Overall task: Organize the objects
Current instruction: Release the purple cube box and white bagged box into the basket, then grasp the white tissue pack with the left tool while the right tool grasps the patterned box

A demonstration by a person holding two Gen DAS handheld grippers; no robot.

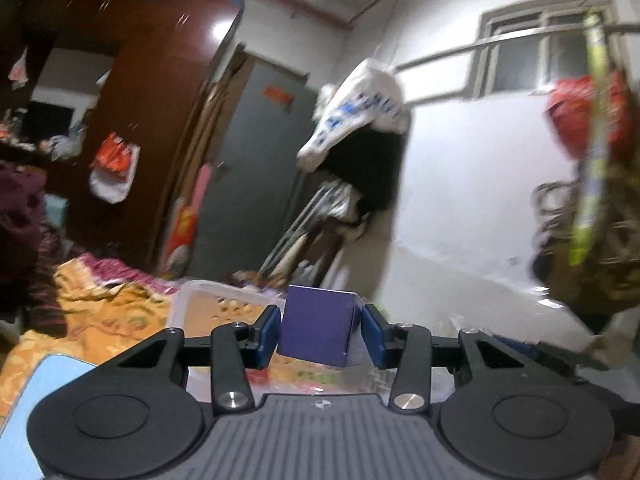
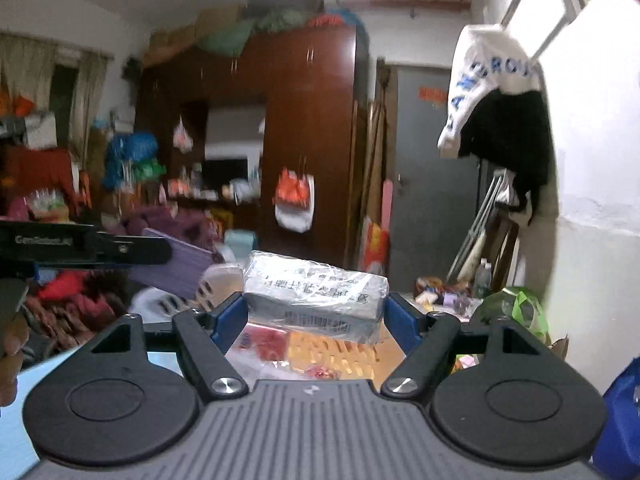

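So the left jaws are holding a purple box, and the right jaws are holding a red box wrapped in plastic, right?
Not quite. The left gripper does hold the purple box, but the plastic-wrapped box in the right gripper is grey, not red, as the right wrist view shows.

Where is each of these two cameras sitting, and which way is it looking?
Left wrist: sits on the left gripper, looking along its jaws, shut on a purple box, toward a white wall and a grey door.
Right wrist: sits on the right gripper, jaws shut on a plastic-wrapped box, facing a brown wardrobe; the left gripper shows at the left edge.
Shared: purple box, door, wardrobe, a white cloth with blue letters.
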